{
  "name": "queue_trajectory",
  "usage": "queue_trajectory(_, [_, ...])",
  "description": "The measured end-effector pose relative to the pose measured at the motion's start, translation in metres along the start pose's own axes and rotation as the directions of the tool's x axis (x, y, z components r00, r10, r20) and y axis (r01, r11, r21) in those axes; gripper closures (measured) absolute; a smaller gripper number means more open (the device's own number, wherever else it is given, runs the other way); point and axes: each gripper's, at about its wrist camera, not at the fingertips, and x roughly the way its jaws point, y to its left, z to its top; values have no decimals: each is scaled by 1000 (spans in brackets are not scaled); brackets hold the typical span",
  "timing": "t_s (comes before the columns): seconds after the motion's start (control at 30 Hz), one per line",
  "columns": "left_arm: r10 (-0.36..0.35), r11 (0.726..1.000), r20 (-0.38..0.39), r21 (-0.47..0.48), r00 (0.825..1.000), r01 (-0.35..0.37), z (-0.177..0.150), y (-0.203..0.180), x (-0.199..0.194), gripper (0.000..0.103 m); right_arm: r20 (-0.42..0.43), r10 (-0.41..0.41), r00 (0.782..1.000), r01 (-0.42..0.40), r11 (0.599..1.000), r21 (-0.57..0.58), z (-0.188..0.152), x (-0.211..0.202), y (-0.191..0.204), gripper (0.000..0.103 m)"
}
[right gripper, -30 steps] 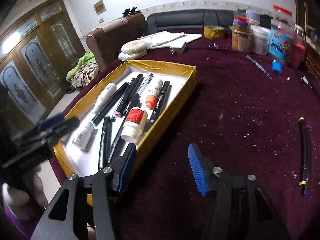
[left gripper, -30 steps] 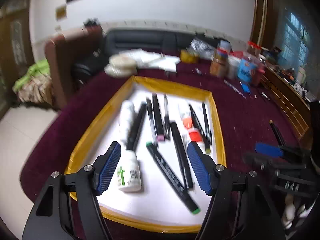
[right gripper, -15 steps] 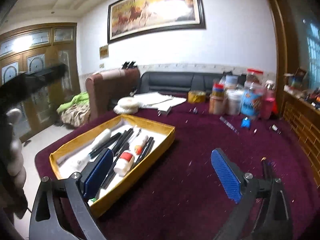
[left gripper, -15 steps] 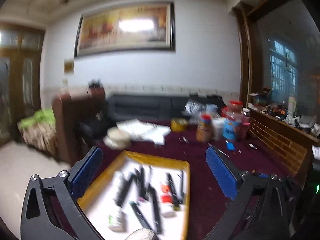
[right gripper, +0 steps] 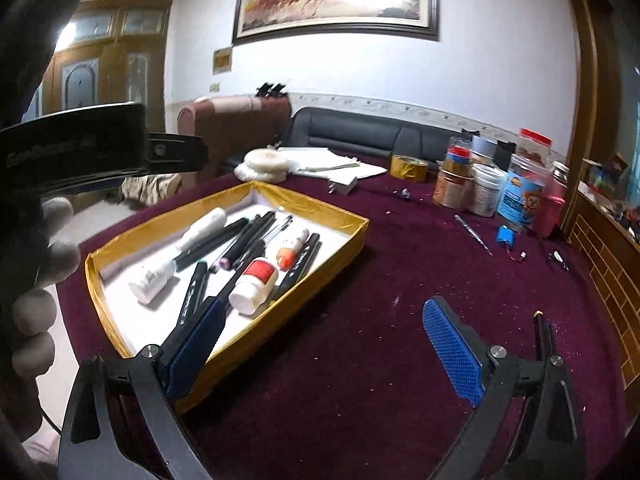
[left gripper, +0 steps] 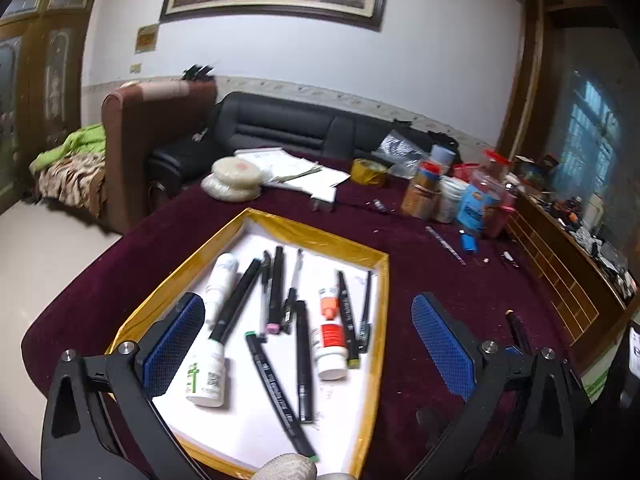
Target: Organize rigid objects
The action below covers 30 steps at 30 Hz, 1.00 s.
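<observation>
Hovering over gold-rimmed tray (left gripper: 382,280) on maroon counter (right gripper: 400,280): left claw (left gripper: 308,344), jaws wide apart, empty. Inside tray lie markers (left gripper: 276,384), pens and white bottles (left gripper: 206,372). Right claw (right gripper: 324,344) spread, empty; black pen (right gripper: 541,334) just beside its right finger.

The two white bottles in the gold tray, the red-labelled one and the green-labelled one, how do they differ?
The red-labelled bottle lies on the tray's right side among pens; the green-labelled bottle lies on the left side, a black marker's end against its top. The red-labelled bottle wears a broad red band; the green-labelled bottle shows green print and a small code patch. The red-labelled one looks squatter. Both are white, lie on their sides inside the gold tray and are untouched.
</observation>
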Motion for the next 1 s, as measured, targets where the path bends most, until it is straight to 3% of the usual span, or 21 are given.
queue_trajectory(0.33, [66,996,-65,-52,996,-70,-9,30,25,0,-95,22,995,-29,997,-66,5,27,28,6])
queue_trajectory(0.6, [57,994,-112,-86,992,-66,-14,50,44,0,-141,11,990,-23,996,-86,9,43,41,6])
queue_trajectory(1.0, [99,990,-97,-92,990,-108,-12,65,50,0,-166,22,986,-36,996,-80,12,50,45,5])
